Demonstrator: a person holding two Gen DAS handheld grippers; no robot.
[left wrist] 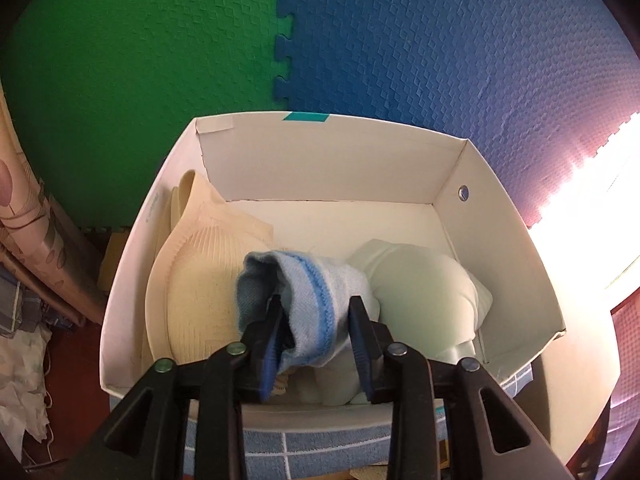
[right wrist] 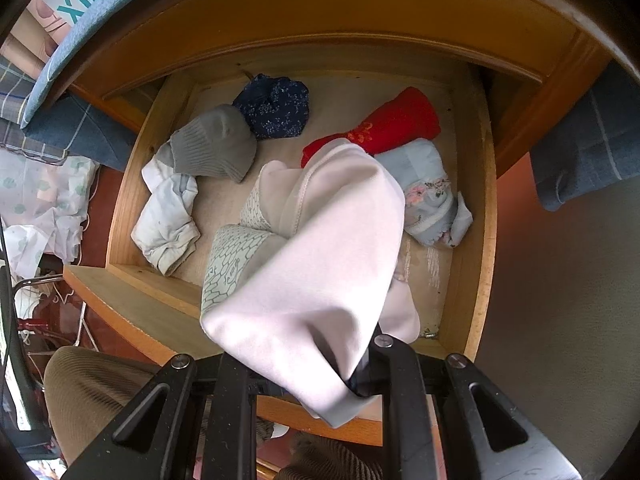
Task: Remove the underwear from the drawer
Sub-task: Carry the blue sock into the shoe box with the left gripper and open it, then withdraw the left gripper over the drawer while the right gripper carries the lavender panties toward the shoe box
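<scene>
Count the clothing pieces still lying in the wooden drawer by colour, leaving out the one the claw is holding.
Grey: 1
Navy floral: 1
Red: 1
Light blue floral: 1
White: 1
Total: 5
</scene>
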